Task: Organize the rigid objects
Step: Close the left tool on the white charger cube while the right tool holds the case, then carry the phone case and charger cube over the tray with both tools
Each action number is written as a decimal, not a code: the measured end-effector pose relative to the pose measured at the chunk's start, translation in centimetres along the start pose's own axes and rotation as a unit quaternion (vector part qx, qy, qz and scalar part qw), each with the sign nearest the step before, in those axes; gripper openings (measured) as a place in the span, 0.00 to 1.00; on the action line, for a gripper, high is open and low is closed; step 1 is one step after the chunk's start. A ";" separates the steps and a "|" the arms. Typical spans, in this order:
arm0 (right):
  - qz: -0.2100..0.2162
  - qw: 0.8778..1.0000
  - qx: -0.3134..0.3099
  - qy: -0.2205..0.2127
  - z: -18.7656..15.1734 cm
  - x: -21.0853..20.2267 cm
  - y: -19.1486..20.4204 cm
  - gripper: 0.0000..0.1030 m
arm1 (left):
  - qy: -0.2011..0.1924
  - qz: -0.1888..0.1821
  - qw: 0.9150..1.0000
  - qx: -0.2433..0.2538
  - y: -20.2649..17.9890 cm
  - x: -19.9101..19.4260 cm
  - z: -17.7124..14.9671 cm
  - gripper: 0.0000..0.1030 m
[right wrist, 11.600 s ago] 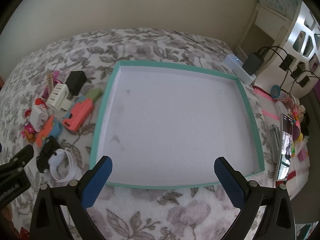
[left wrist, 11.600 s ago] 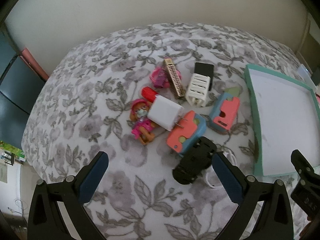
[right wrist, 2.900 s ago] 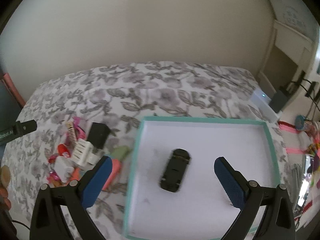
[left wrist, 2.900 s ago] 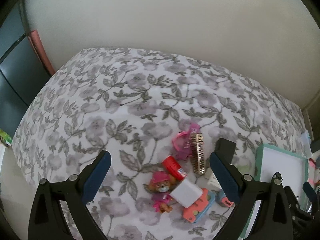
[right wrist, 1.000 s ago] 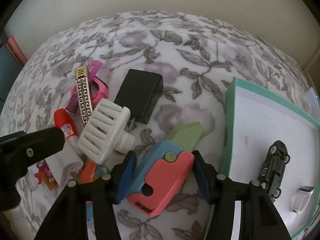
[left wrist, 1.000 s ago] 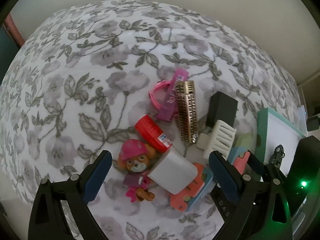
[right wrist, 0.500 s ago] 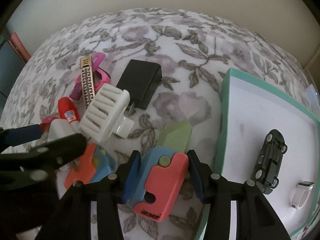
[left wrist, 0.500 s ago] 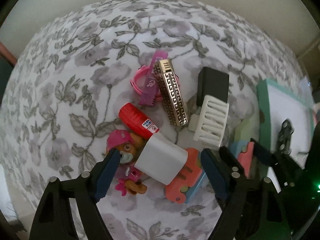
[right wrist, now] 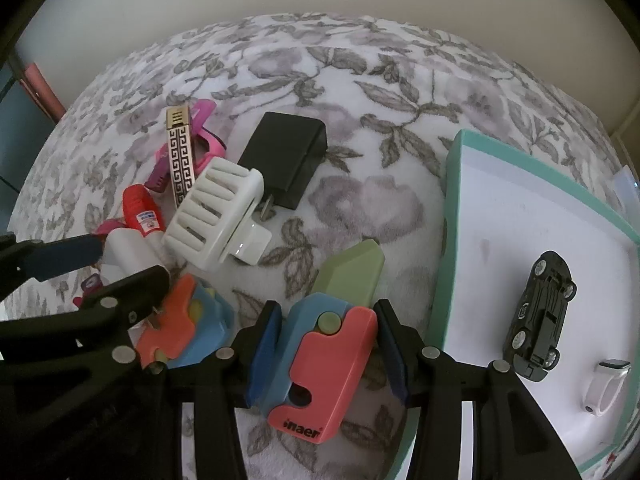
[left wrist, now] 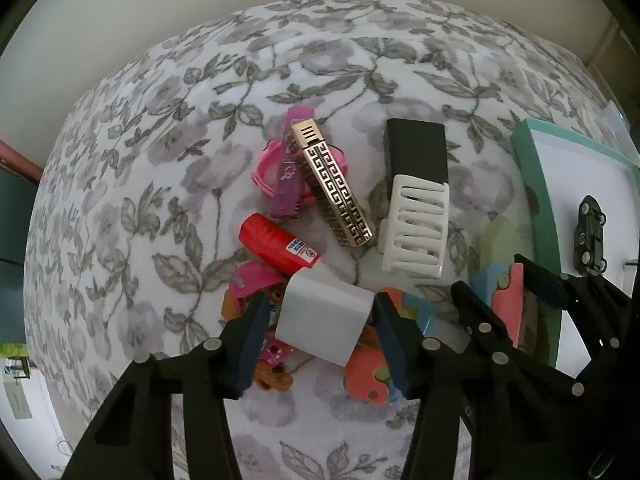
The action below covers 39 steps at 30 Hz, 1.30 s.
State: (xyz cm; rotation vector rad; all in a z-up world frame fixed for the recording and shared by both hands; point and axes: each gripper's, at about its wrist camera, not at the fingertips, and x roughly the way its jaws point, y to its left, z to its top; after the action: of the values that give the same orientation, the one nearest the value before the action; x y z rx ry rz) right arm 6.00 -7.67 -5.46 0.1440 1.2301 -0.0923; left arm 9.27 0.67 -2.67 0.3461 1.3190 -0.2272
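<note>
On the floral bedspread lies a heap of small objects. My left gripper (left wrist: 322,340) points down over a white charger cube (left wrist: 324,322). Its jaws are closing, the right pad is at the cube's side, and a thin gap shows at the left pad. My right gripper (right wrist: 326,352) is shut on a pink-and-blue toy knife (right wrist: 320,360) with a green blade, just left of the teal tray (right wrist: 452,200). From the left wrist view the right gripper (left wrist: 506,300) is close on the right. A black toy car (right wrist: 540,312) and a white ring-like piece (right wrist: 604,388) lie in the tray.
Around the cube lie a red glue tube (left wrist: 276,244), a pink-hatted toy figure (left wrist: 252,280), a second pink-and-blue toy (left wrist: 368,376), a gold patterned lighter (left wrist: 332,184), a pink clip (left wrist: 280,172), a white slotted holder (left wrist: 416,232) and a black charger (left wrist: 416,148).
My left gripper has come down over the white charger cube and rolled, and its jaws have narrowed from wide open to either side of the cube. The right gripper stays shut on the toy knife.
</note>
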 end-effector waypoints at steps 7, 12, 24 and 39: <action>0.007 1.000 0.007 0.003 0.0 -0.2 -0.4 0.49 | -0.011 -0.015 1.000 0.002 -0.3 -0.5 0.0 0.46; 0.013 1.000 0.013 0.005 0.0 -0.4 -0.5 0.49 | -0.020 -0.034 0.999 -0.010 0.3 -0.8 0.2 0.46; 0.039 0.998 0.047 0.001 -0.1 -1.3 -1.7 0.47 | -0.059 -0.051 0.996 -0.039 1.5 -3.1 0.7 0.45; 0.052 0.995 0.054 -0.062 1.1 -6.7 -2.6 0.47 | -0.128 -0.054 0.988 -0.060 2.5 -8.3 1.0 0.45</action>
State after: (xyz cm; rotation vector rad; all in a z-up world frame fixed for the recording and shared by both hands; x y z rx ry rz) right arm 4.41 -10.44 1.02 0.2921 1.0926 -0.0765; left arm 9.11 2.35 5.88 0.1380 1.0923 -0.2736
